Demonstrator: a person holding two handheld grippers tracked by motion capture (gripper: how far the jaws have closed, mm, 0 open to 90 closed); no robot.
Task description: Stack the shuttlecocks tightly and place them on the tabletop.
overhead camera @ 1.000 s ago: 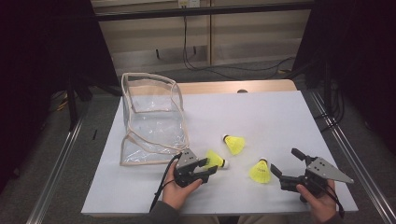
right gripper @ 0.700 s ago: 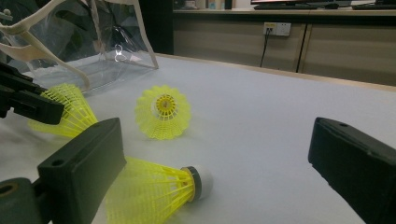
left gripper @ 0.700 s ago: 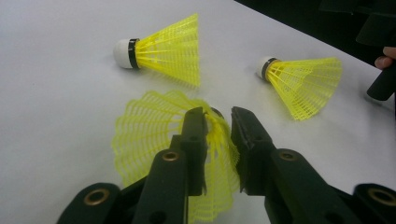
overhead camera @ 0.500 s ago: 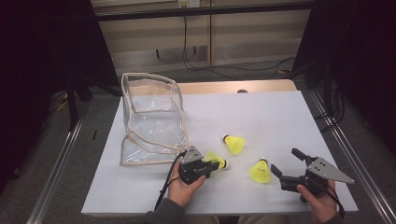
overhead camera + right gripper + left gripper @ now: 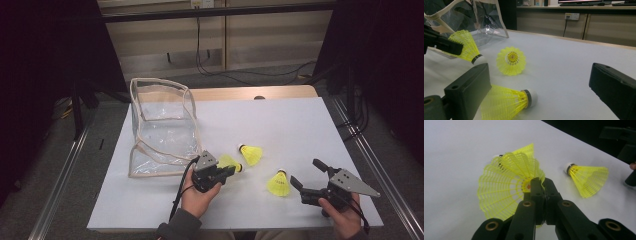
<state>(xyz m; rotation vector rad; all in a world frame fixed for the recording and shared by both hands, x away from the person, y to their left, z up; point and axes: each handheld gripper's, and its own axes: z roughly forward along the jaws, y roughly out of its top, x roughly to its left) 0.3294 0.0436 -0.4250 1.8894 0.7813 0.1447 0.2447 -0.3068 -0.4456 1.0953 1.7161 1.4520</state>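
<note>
Three yellow shuttlecocks are on the white table. My left gripper (image 5: 231, 171) (image 5: 541, 185) is shut on the skirt rim of one shuttlecock (image 5: 228, 161) (image 5: 501, 187); its jaws have just been closing with that skirt between them. A second shuttlecock (image 5: 251, 154) (image 5: 511, 60) lies just beyond it. The third shuttlecock (image 5: 278, 184) (image 5: 589, 177) (image 5: 509, 101) lies on its side close to the left jaw of my right gripper (image 5: 306, 172) (image 5: 539, 75). That gripper is open, with bare table between its jaws.
A clear plastic bag (image 5: 160, 125) with beige trim stands open at the table's left, just behind the left hand. The white sheet (image 5: 300, 120) stretches bare to the back and right. Metal rails (image 5: 370, 165) run along both sides.
The left jaws closed onto the shuttlecock's skirt as the left hand edged slightly right. The right gripper and the other two shuttlecocks kept still.
</note>
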